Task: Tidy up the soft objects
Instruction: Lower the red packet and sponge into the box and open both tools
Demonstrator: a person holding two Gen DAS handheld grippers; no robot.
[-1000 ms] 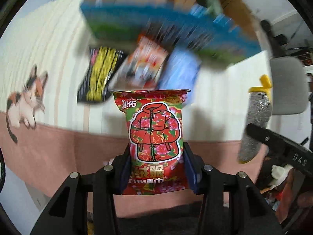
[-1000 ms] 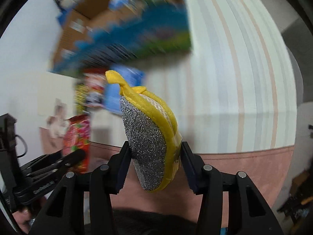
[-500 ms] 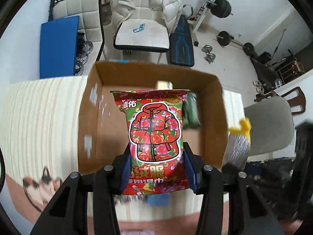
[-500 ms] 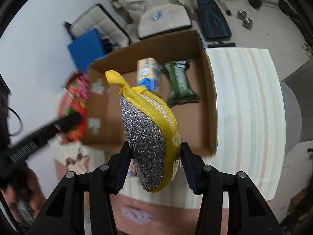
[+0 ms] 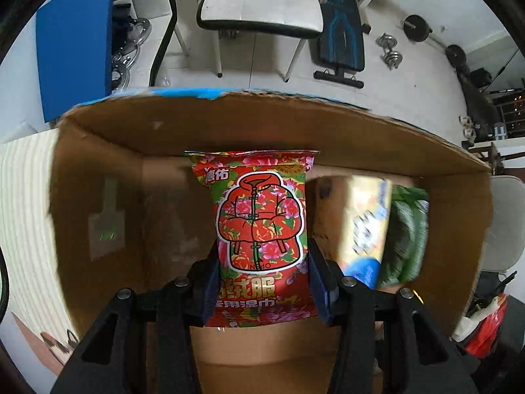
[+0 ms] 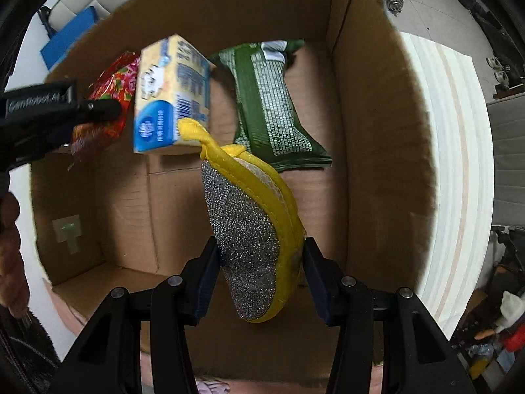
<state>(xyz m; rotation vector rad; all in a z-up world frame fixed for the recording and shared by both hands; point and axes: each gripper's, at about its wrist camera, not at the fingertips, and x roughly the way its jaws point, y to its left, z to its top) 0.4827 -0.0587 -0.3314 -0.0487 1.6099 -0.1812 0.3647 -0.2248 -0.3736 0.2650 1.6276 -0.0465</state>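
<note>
My left gripper (image 5: 262, 279) is shut on a red floral wet-wipe pack (image 5: 259, 223) and holds it inside the open cardboard box (image 5: 98, 170). My right gripper (image 6: 259, 272) is shut on a silver scrub sponge with a yellow rim (image 6: 252, 229), held over the box (image 6: 370, 131). A yellow-and-blue tissue pack (image 6: 170, 98) and a green pack (image 6: 272, 108) lie on the box floor. From the right wrist view the left gripper (image 6: 49, 111) and its red pack (image 6: 108, 95) show at the box's left side.
The box stands on a striped tablecloth (image 6: 459, 170). Behind it are a white chair (image 5: 259, 3), a blue panel (image 5: 75, 42), a weight bench (image 5: 341, 32) and dumbbells on the floor. A grey chair (image 5: 502, 223) stands at the right.
Both grippers have moved forward and down into the box with their loads. One second ago they were back over the table, in front of the box.
</note>
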